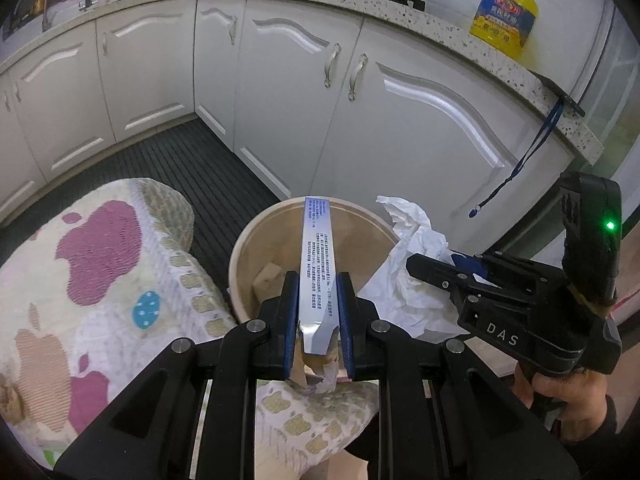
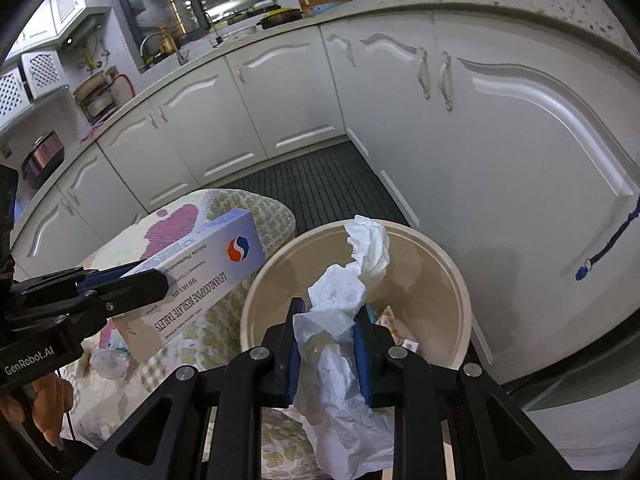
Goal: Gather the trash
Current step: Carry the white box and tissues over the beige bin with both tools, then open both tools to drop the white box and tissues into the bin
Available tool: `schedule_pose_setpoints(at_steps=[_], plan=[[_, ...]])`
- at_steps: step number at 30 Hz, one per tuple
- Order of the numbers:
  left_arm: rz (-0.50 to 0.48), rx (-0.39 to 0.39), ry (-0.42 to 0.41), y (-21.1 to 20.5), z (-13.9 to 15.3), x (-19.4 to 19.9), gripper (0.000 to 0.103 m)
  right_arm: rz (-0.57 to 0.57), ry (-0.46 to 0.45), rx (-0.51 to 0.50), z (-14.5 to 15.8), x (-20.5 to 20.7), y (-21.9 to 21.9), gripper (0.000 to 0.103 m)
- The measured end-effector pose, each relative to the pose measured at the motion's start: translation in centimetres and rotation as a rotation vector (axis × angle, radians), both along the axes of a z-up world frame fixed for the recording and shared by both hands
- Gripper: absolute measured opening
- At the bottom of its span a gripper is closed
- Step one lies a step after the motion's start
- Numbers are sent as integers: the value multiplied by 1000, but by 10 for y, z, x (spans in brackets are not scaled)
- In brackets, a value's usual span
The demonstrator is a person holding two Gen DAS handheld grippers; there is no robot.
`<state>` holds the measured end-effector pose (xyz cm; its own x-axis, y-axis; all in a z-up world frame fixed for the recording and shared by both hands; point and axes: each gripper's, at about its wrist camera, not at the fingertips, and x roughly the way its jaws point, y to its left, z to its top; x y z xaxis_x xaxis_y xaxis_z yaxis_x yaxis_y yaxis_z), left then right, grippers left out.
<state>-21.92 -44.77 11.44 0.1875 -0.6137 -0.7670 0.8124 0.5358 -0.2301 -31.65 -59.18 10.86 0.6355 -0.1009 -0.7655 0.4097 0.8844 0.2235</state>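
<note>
- Your left gripper (image 1: 318, 312) is clamping the tablet box (image 1: 316, 264) above the bin (image 1: 240, 248).
- Your right gripper (image 2: 330, 344) is pinching crumpled tissue (image 2: 340, 300) over the bin; both are awaiting release.

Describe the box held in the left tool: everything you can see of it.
The tablet box is a long, flat cardboard carton, pale lilac-white, with a red-and-blue logo and "Tablets" lettering on its broad face and fine blue print along a narrow side. Its near end flap looks torn open. The left tool is shut on that end; the far end sticks out over the beige bin. It does not touch the crumpled tissue.
</note>
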Motion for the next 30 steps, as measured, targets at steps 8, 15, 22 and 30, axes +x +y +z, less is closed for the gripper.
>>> schedule_pose_setpoints(at_steps=[8, 15, 22, 30], plan=[[-9, 16, 71, -20, -21, 3, 15, -49, 24, -16, -15, 1, -12, 22], [19, 43, 89, -29, -39, 9, 15, -70, 57, 9, -35, 8, -21, 22], [34, 60, 92, -31, -50, 13, 15, -70, 76, 12, -45, 11, -24, 22], [39, 67, 93, -33, -53, 13, 15, -71, 87, 6, -50, 18, -23, 22]])
